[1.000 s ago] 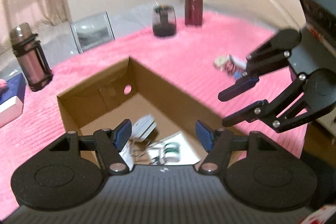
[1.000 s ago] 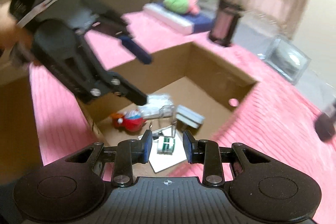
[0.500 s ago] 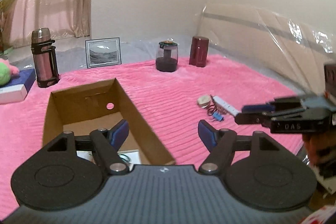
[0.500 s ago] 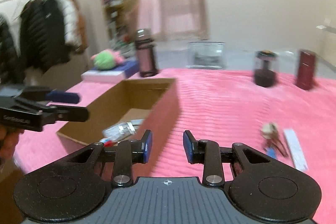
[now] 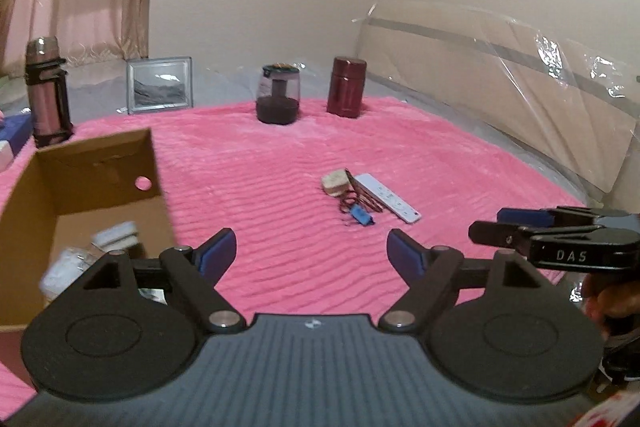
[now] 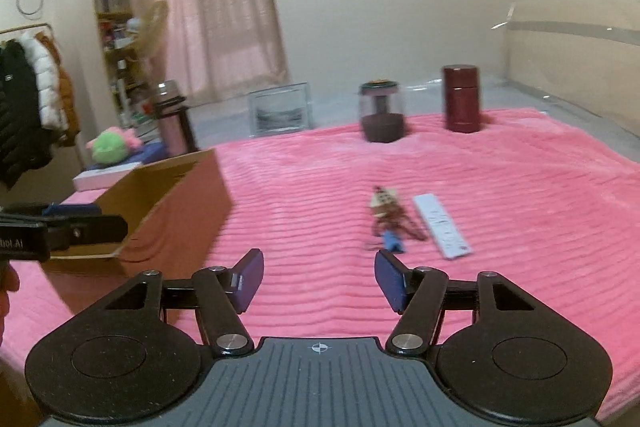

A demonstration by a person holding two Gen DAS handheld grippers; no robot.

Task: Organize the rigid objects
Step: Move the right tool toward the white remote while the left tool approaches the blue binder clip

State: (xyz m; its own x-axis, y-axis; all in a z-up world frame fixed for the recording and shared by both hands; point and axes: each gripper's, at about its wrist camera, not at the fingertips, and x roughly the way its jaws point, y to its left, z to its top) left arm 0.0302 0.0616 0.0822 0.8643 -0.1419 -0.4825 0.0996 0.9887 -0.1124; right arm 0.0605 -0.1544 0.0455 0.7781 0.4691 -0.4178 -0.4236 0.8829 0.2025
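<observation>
On the pink blanket lie a white remote (image 5: 387, 197) (image 6: 441, 226), a small tan block (image 5: 335, 182) (image 6: 383, 199) and a blue part with red wires (image 5: 360, 213) (image 6: 391, 231), close together. A cardboard box (image 5: 100, 163) (image 6: 168, 195) with several small items inside stands at the left. My left gripper (image 5: 310, 250) hovers short of the cluster, its jaws opening with nothing between them. My right gripper (image 6: 319, 277) also faces the cluster, its jaws opening and empty; in the left wrist view it shows at the right edge (image 5: 496, 223).
At the back stand a dark glass jar (image 5: 278, 98), a maroon canister (image 5: 346, 91), a framed picture (image 5: 159, 90) and a steel flask (image 5: 45, 91). A plastic-wrapped headboard (image 5: 500, 75) lines the right side. A green plush toy (image 6: 109, 146) lies beyond the box.
Both grippers swung away from above the box toward the cluster of small items on the blanket. The right gripper's jaws went from nearly shut to apart; the left's widened.
</observation>
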